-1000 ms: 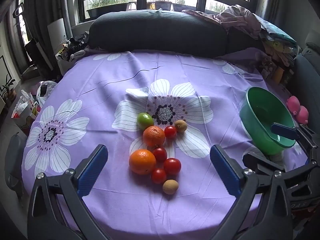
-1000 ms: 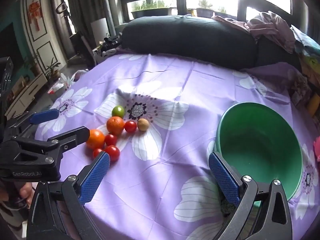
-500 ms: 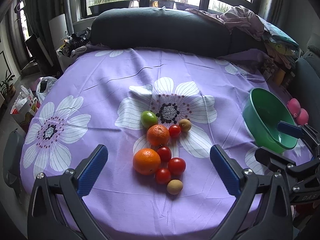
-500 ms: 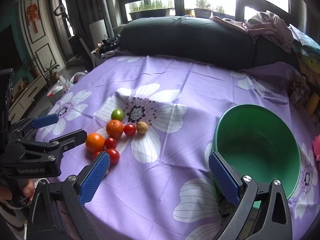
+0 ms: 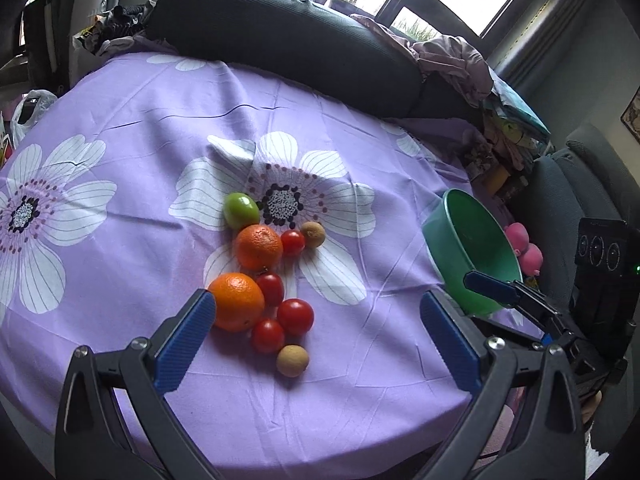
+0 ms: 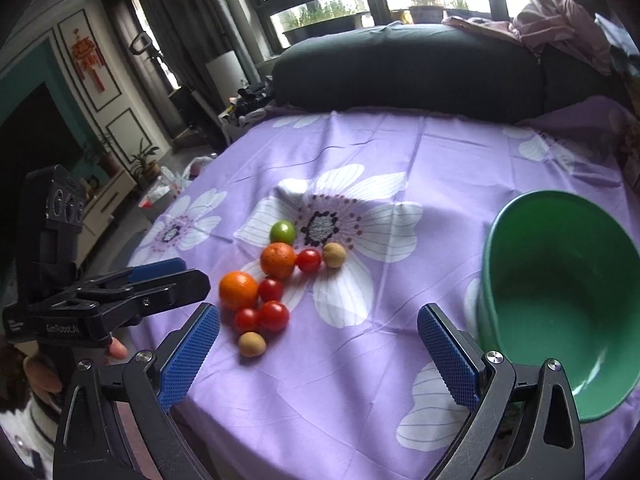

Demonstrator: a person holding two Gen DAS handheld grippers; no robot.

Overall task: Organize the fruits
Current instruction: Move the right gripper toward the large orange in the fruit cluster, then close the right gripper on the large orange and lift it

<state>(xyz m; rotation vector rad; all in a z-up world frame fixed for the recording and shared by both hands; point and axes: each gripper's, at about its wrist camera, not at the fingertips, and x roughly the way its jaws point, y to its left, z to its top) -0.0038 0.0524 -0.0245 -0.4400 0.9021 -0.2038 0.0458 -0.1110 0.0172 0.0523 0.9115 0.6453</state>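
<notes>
A cluster of fruit lies on the purple flowered tablecloth point(image 5: 120, 128): a green fruit point(image 5: 241, 210), two oranges point(image 5: 258, 246) point(image 5: 237, 301), several red tomatoes point(image 5: 295, 316) and two small brown fruits point(image 5: 292, 360) point(image 5: 313, 233). An empty green bowl point(image 5: 468, 248) stands to the right, also in the right wrist view point(image 6: 556, 296). My left gripper point(image 5: 320, 340) is open and empty, just in front of the cluster. My right gripper point(image 6: 318, 356) is open and empty, between the fruit point(image 6: 274, 260) and the bowl.
A dark sofa back point(image 5: 288, 36) with crumpled clothes point(image 5: 452, 60) borders the far table edge. Pink toys point(image 5: 524, 248) lie beyond the bowl. The floor, a plastic bag point(image 5: 28, 108) and furniture are at the left.
Both grippers have moved forward and closer to the fruit; the cluster and the bowl look larger. Both stay open. No fruit has moved.
</notes>
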